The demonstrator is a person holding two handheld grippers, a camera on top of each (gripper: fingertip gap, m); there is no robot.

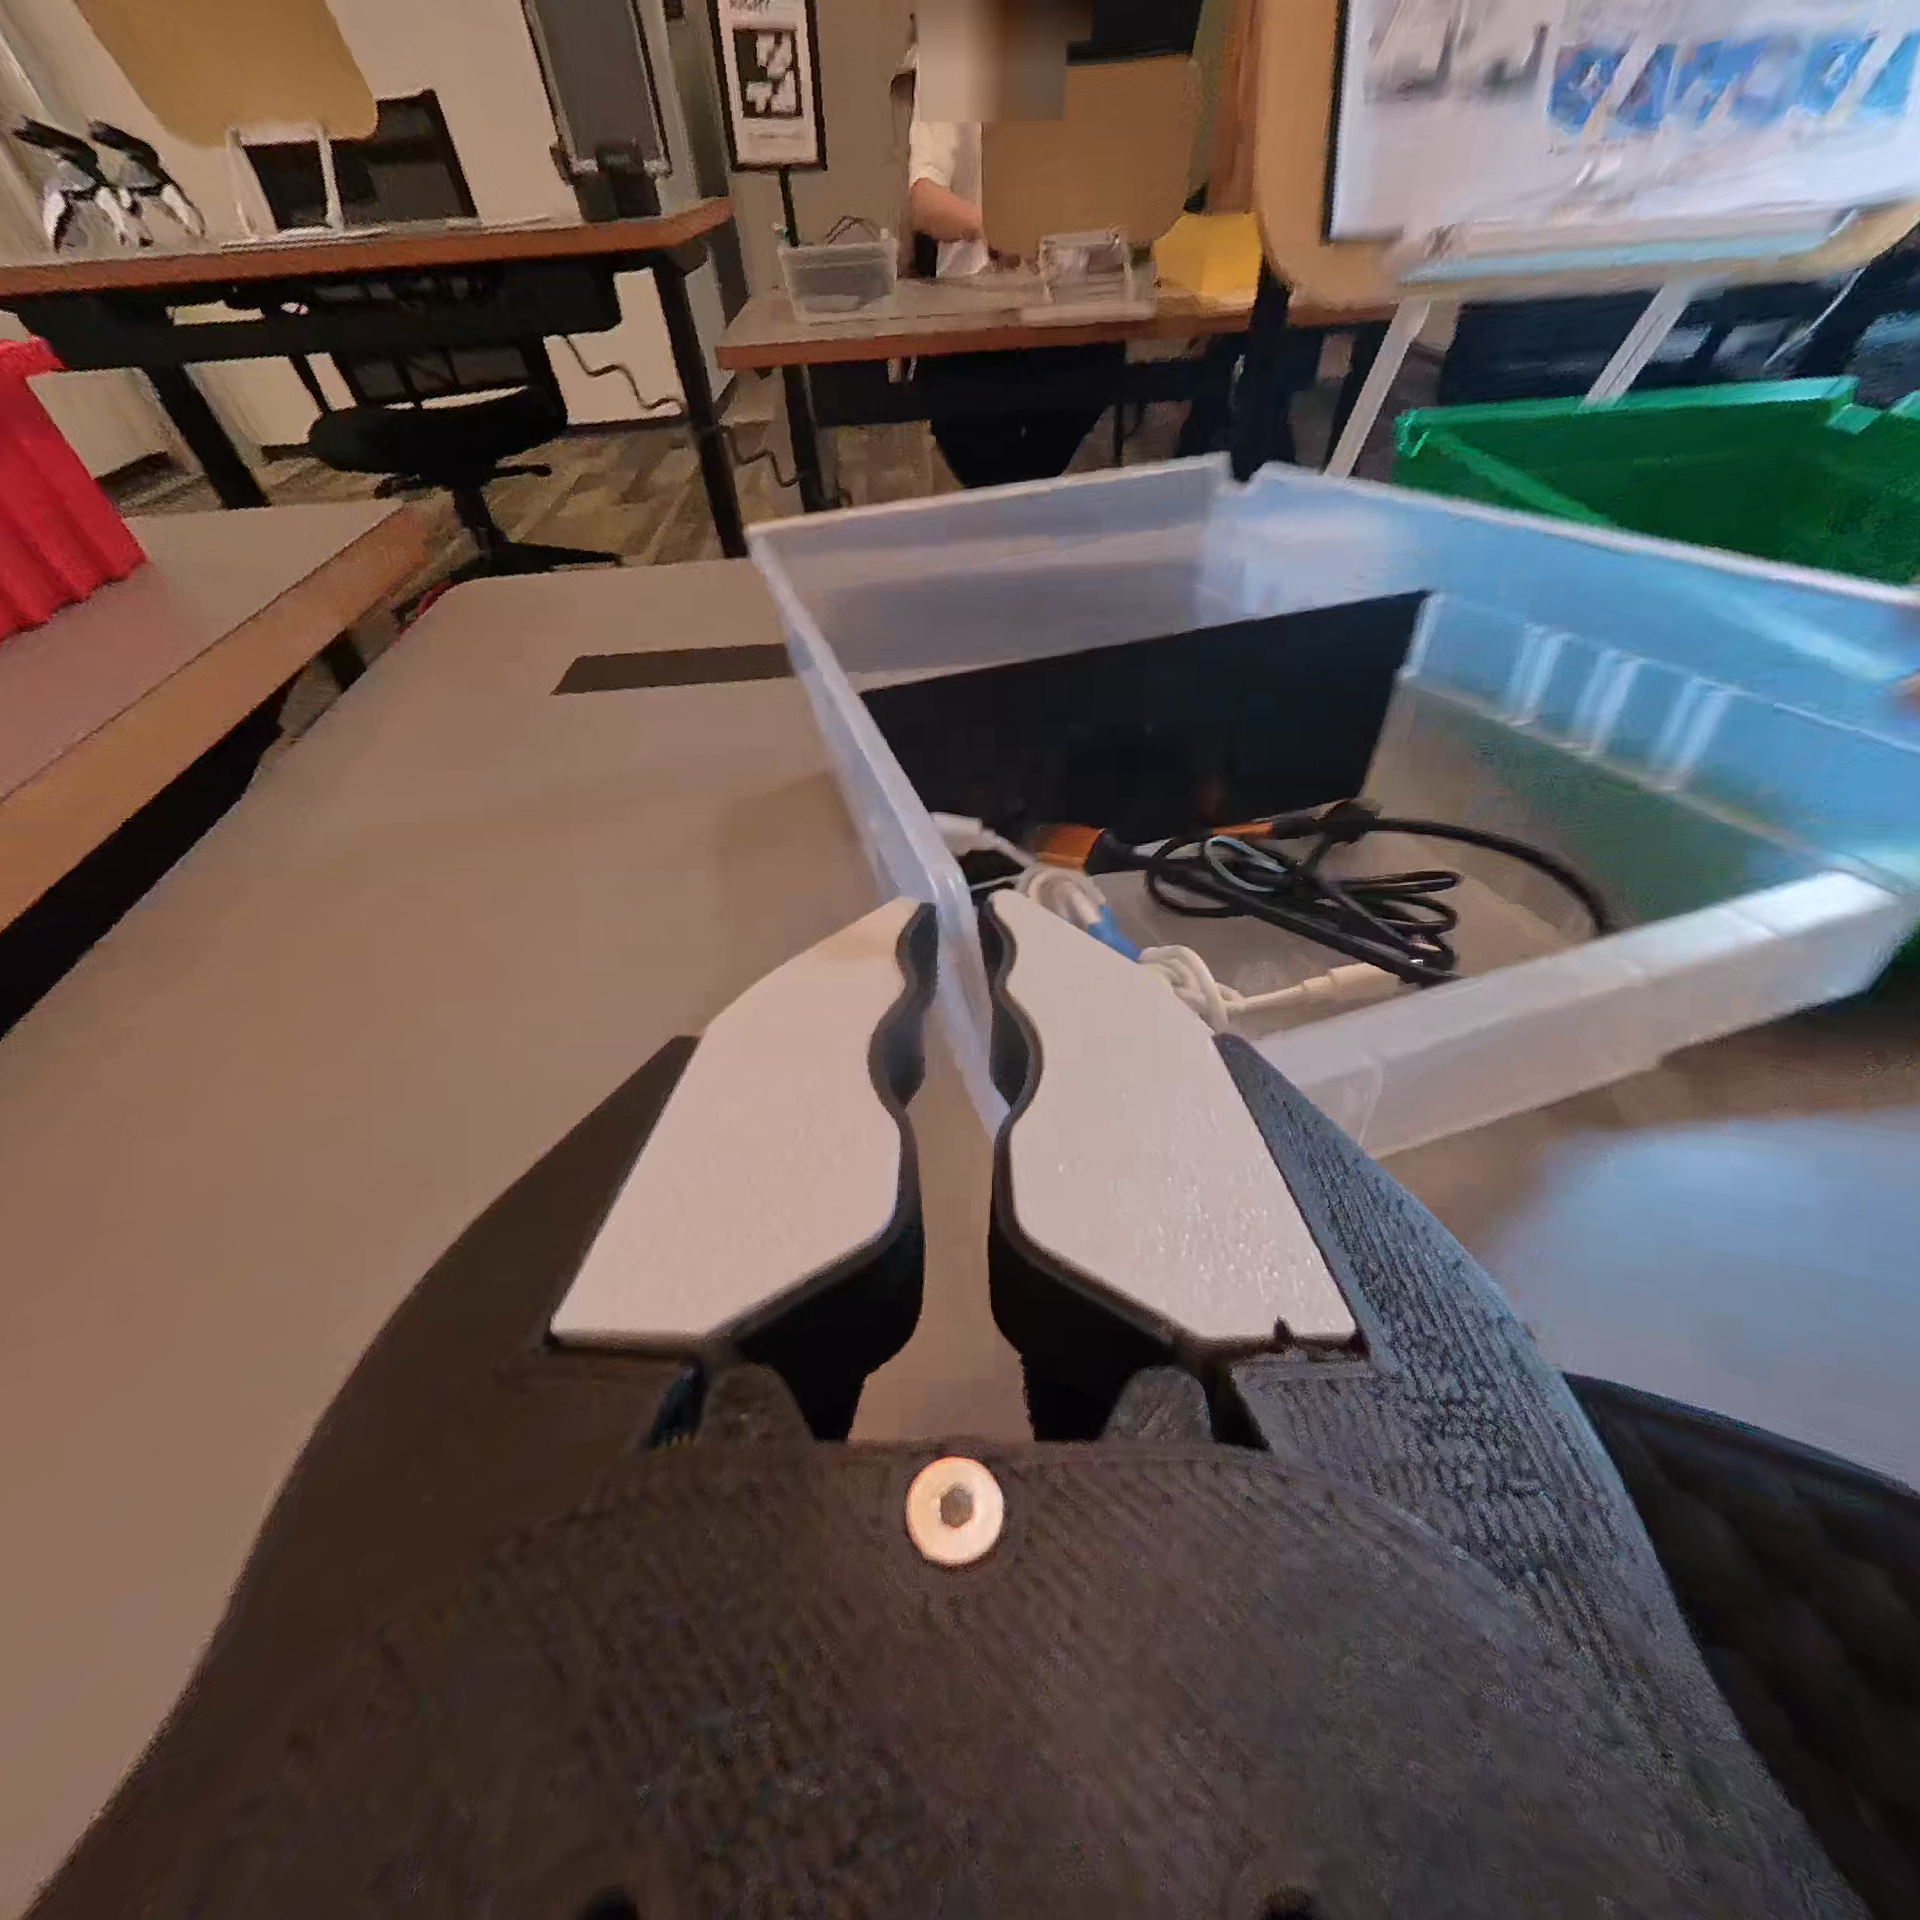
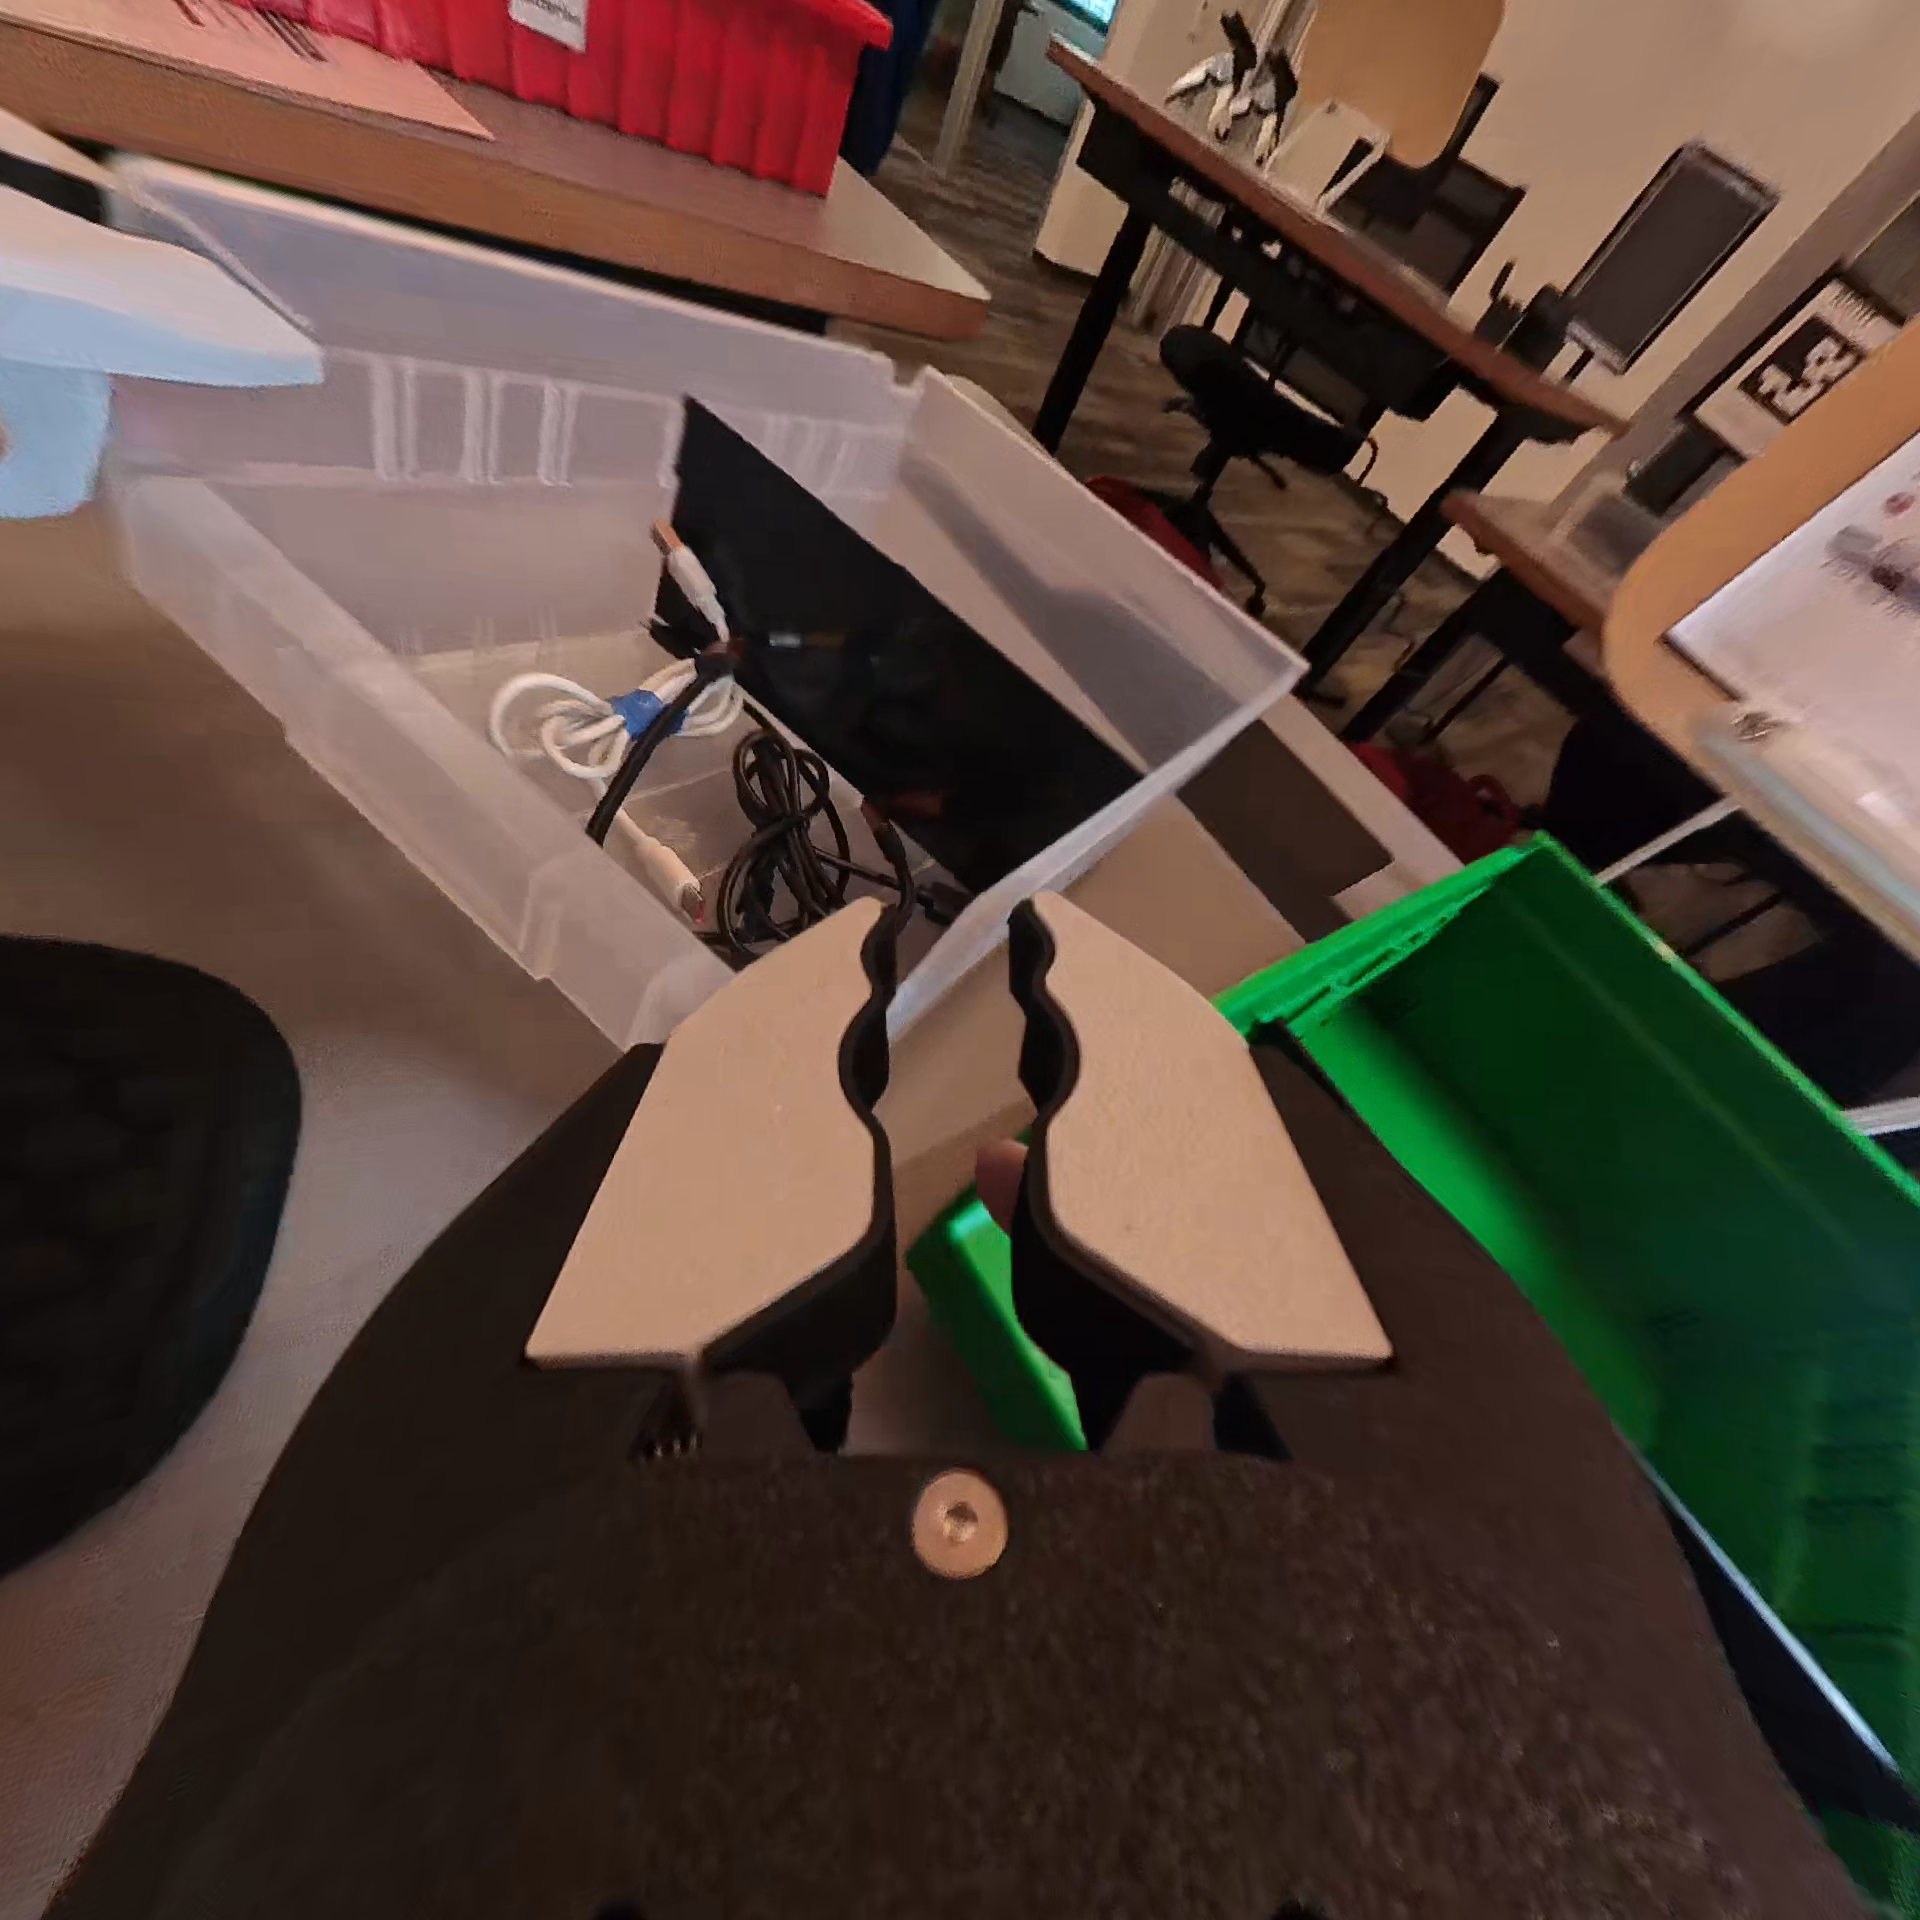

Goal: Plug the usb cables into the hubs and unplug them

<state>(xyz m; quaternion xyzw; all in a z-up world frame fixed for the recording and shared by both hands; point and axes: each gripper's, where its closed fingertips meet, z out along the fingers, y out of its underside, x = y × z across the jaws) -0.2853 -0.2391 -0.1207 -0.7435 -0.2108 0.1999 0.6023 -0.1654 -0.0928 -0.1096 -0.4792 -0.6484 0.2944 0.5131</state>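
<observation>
A clear plastic bin (image 1: 1558, 997) stands on the grey table and also shows in the right wrist view (image 2: 416, 779). In it lie a coiled black cable (image 1: 1299, 894), a bundled white cable (image 1: 1195, 977) with a blue tie, an orange-ended plug (image 1: 1060, 847) and a large black panel (image 1: 1143, 727). The same white cable (image 2: 592, 727) and black cable (image 2: 779, 831) show in the right wrist view. My left gripper (image 1: 958, 914) is closed on the bin's left wall at its near corner. My right gripper (image 2: 951, 914) straddles the bin's right wall, which runs between its fingers. No hub is clearly visible.
A green crate (image 2: 1558, 1143) sits right of the bin, close under my right gripper, and shows in the left wrist view (image 1: 1662, 478). A red crate (image 1: 52, 478) stands on a side table to the left. Desks, a chair and a seated person are behind. The left gripper's tips are roughly 20 centimeters from the right gripper's.
</observation>
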